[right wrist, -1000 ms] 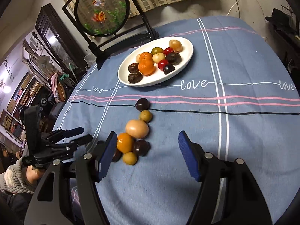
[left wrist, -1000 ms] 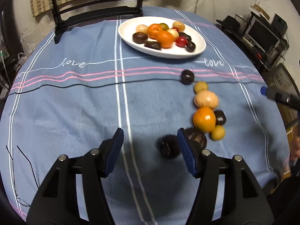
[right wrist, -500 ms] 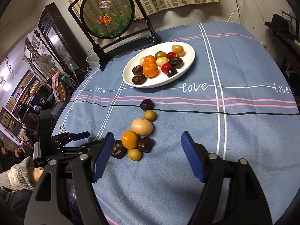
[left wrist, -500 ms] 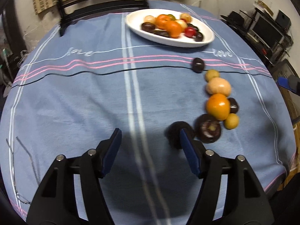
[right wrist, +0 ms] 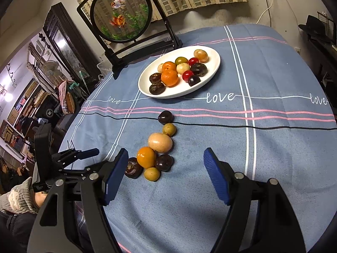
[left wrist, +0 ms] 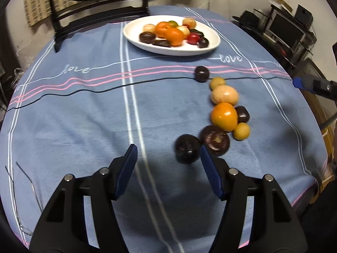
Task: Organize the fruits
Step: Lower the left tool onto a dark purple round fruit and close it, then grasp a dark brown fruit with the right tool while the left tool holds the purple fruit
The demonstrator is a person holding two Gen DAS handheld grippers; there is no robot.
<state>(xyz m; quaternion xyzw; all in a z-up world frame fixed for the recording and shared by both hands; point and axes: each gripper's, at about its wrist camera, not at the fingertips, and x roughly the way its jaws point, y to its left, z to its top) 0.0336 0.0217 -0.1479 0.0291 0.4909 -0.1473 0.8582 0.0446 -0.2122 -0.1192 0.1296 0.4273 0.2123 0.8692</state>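
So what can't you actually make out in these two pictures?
- Nearest dark fruit: clear in the left wrist view; in the right wrist view the right gripper hides it.
- Right gripper in the left wrist view: only one blue fingertip shows, the rest cut off by the edge.
- Wire object on the cloth: too thin to identify.

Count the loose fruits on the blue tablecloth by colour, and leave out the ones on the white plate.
Dark purple fruits: 4
Small yellow fruits: 2
Orange fruit: 1
Pale tan fruit: 1
Total: 8 loose on the tablecloth, none of them on the plate.
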